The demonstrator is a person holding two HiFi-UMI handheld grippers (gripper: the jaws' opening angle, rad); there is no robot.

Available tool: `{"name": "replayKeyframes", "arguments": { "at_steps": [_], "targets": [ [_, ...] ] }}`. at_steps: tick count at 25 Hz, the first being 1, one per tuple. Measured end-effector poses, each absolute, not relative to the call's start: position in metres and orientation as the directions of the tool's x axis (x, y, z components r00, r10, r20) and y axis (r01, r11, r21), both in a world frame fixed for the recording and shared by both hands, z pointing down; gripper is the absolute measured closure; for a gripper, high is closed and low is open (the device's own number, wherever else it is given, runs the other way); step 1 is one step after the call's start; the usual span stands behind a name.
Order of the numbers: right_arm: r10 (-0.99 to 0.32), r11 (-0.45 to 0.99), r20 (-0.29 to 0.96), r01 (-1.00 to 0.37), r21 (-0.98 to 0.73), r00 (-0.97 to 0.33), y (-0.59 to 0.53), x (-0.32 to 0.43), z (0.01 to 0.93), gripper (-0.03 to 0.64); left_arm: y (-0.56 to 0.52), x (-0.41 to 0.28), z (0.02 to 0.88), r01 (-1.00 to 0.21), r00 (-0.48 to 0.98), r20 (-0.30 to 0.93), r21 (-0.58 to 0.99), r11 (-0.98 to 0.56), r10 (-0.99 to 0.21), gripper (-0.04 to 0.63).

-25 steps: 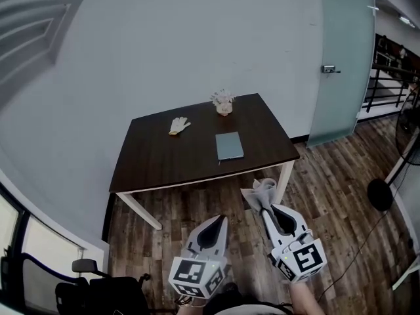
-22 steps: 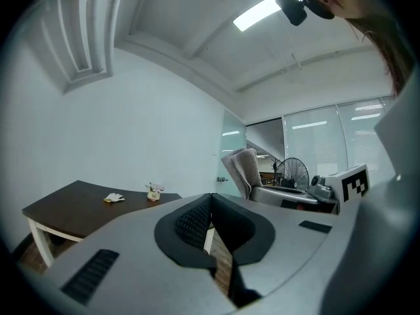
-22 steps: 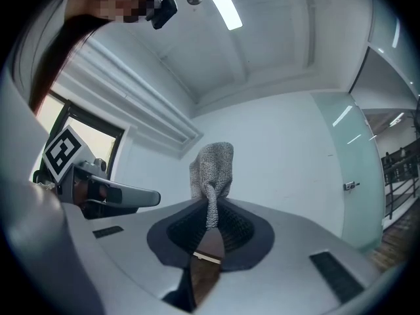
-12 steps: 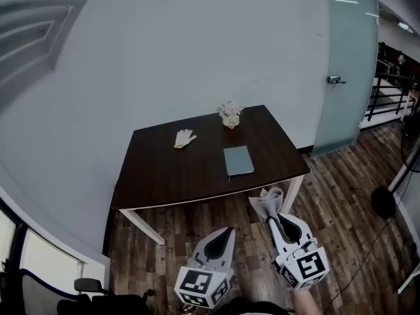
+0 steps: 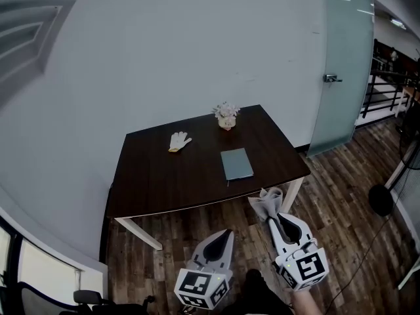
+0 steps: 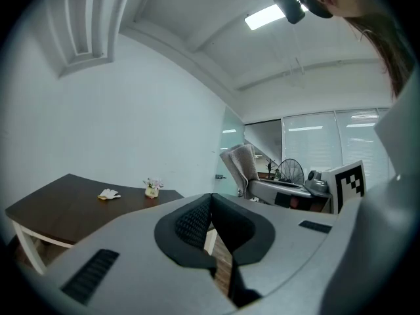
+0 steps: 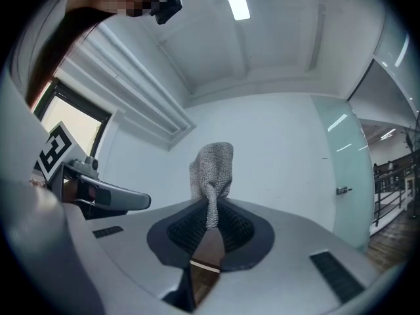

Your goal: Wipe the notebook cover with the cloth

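The grey left gripper (image 5: 225, 233) is held closed on nothing. The thin grey-green notebook (image 5: 236, 163) is seen flat on the dark wooden table (image 5: 151, 176), hardly nearer than a second ago, so wiping is judged unstarted. The grey knitted cloth (image 5: 265, 202) is clamped in the right gripper (image 5: 271, 219).

A dark table (image 5: 164, 176) is set against the wall. A notebook (image 5: 236, 163), a glove (image 5: 178, 140) and a small flowerpot (image 5: 226, 117) are laid on it, well apart.
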State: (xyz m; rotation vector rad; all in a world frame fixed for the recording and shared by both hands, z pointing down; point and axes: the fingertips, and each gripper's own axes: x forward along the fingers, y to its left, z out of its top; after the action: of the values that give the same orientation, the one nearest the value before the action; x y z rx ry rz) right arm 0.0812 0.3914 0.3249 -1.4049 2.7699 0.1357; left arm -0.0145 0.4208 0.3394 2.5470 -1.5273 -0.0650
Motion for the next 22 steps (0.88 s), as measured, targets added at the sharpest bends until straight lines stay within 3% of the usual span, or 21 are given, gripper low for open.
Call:
{"name": "replayKeyframes", "arguments": {
  "at_steps": [22],
  "targets": [
    [-0.768, 0.632, -0.072, -0.771, 0.078, -0.636, 0.217, 0.081, 0.332, 0.574, 0.240, -0.003, 0.344, -0.873, 0.471, 0.073, 0.187, -0.452, -0.879, 0.577]
  ]
}}
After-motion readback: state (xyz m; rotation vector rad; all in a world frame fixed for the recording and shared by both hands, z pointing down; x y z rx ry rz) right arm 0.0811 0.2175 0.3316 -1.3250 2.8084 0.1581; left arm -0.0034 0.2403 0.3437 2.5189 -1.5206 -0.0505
